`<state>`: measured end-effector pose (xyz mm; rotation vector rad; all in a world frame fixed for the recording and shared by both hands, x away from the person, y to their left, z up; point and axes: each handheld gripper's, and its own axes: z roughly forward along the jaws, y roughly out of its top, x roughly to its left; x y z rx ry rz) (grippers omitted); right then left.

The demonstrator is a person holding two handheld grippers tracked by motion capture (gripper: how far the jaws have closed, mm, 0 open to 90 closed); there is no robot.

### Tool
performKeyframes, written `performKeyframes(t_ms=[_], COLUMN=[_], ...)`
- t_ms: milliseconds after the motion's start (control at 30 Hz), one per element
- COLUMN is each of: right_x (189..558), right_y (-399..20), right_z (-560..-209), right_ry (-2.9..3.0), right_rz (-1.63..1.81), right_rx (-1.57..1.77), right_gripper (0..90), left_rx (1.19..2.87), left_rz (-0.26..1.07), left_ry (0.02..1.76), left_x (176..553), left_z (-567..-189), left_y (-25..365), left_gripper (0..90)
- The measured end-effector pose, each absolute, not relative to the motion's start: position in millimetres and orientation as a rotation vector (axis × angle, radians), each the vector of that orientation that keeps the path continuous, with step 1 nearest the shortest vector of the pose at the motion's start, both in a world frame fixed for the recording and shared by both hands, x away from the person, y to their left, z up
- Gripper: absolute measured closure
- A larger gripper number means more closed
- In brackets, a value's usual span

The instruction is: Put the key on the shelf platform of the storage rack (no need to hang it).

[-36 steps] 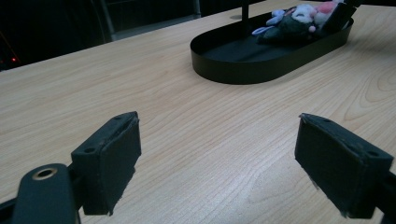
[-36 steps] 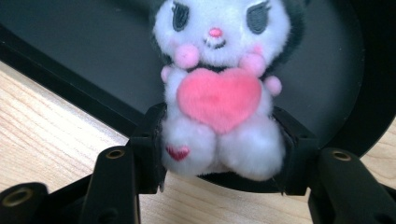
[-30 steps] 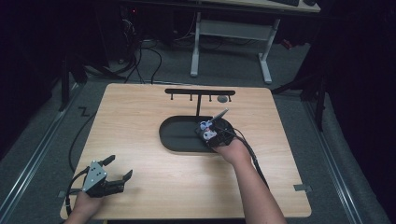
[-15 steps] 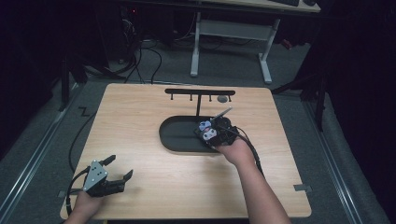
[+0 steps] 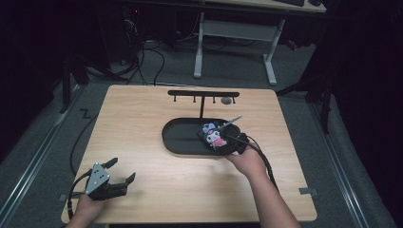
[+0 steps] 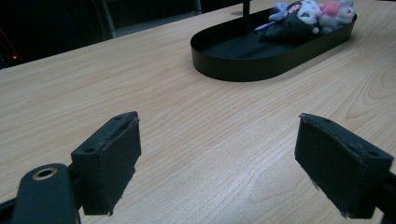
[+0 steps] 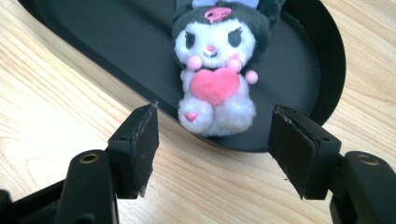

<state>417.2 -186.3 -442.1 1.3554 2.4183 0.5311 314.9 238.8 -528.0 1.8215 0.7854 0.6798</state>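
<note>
- The left gripper [image 5: 119, 174] rests low on the near left part of the worktop [image 5: 142, 123], its jaws wide apart with only bare wood between them.
- The right gripper [image 7: 212, 154] hovers at the near right rim of the black oval tray [image 7: 93, 51]; its jaws have just been opening and grip nothing.
- The plush toy [image 7: 215, 70], white with a dark hood and a pink heart, lies in the tray just beyond the pads, apparently untouched.
- Behind the tray stands a black hook rack [image 5: 203, 93].

Right gripper [image 7: 212, 151] fingers opened, apparently drawn back off plush toy [image 7: 215, 70].
</note>
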Motion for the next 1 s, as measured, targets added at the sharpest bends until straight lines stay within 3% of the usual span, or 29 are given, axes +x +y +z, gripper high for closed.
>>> performKeyframes(t_ms=[533,1000], right_x=[380,325], right_y=[-226,-252], right_z=[-469,-497], right_ry=[2.305,2.153], right_rz=[0.756,0.931], right_rx=[1.385,1.344], right_gripper=[30.9,28.6], left_rx=[1.824,1.840], left_rz=[0.680,0.687], left_ry=[0.790,0.779], left_x=[315,315], left_z=[-528,-528], left_y=[238,236], left_gripper=[15.4,15.4])
